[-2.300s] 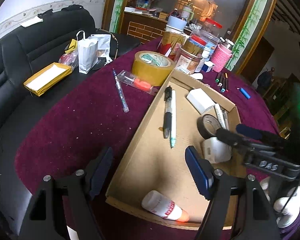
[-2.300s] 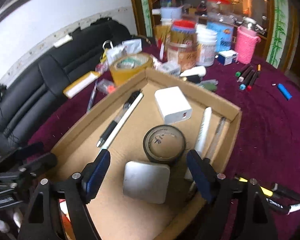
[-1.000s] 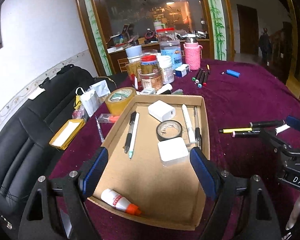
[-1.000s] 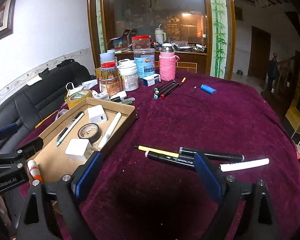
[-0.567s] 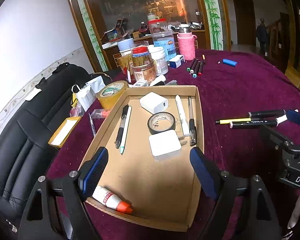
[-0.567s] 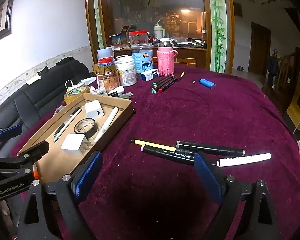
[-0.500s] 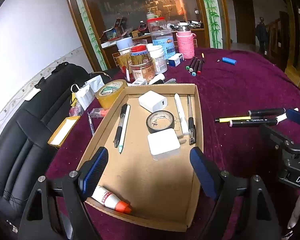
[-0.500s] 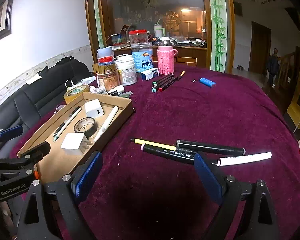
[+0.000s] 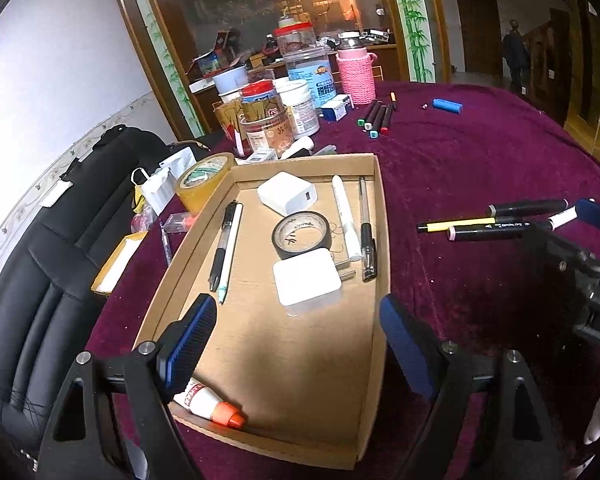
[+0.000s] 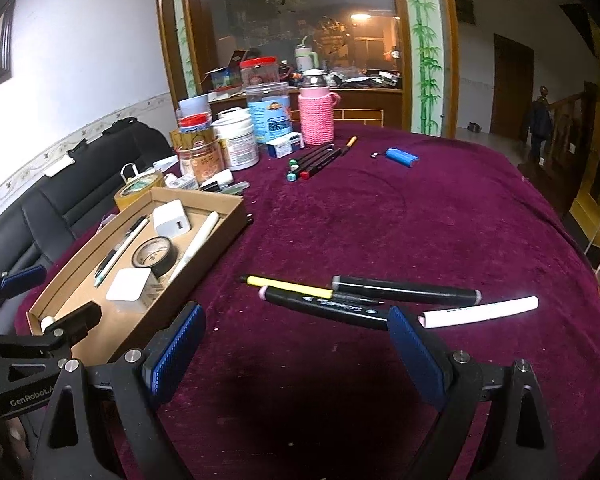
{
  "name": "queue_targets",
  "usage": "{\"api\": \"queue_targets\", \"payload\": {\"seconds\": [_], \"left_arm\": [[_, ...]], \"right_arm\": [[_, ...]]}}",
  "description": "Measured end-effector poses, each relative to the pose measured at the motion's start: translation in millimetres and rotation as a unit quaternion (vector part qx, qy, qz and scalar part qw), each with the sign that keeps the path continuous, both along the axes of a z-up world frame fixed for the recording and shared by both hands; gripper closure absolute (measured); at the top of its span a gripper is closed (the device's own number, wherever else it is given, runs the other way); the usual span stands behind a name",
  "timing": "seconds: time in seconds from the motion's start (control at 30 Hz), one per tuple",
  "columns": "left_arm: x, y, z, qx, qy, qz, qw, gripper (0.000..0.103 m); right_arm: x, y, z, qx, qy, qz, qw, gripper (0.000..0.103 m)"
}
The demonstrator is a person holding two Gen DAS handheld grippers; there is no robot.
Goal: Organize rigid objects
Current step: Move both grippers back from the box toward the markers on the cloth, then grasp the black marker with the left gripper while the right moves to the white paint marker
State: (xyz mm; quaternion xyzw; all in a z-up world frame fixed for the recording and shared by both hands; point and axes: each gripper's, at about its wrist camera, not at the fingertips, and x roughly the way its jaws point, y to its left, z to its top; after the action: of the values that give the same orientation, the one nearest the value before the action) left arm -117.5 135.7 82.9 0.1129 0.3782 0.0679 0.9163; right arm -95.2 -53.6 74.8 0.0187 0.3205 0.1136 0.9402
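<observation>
From the left wrist, the left gripper hangs with its ribbed blue pads wide apart and empty over a shallow cardboard tray on a plush maroon cloth; inside lie two square white chargers, a black tape roll, pens running lengthwise along the tray, and a white glue bottle whose orange cap points right. From the right wrist, the right gripper also gapes wide, holding nothing, just short of four markers lying crosswise on the cloth, right of the tray; "GenRobot" shows on the other gripper, while the marker print is probably too small to read.
</observation>
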Motion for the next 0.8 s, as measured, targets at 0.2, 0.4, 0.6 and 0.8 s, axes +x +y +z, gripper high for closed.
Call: {"api": "queue_targets", "payload": {"seconds": [0.2, 0.4, 0.6, 0.8], "left_arm": [[3, -8, -3, 0.002, 0.006, -0.008, 0.9999, 0.02], [4, -22, 1, -0.033, 0.009, -0.041, 0.9986, 0.02], [30, -34, -6, -0.17, 0.071, -0.099, 0.9779, 0.02], [60, -69, -36, -0.19, 0.146, -0.109, 0.9648, 0.02]], "right_arm": [[2, -27, 6, 0.003, -0.014, -0.031, 0.999, 0.009], [0, -66, 28, -0.035, -0.085, -0.112, 0.989, 0.0], [41, -129, 27, -0.04, -0.081, -0.193, 0.977, 0.0], [61, -180, 6, 0.019, -0.052, -0.244, 0.968, 0.001]]}}
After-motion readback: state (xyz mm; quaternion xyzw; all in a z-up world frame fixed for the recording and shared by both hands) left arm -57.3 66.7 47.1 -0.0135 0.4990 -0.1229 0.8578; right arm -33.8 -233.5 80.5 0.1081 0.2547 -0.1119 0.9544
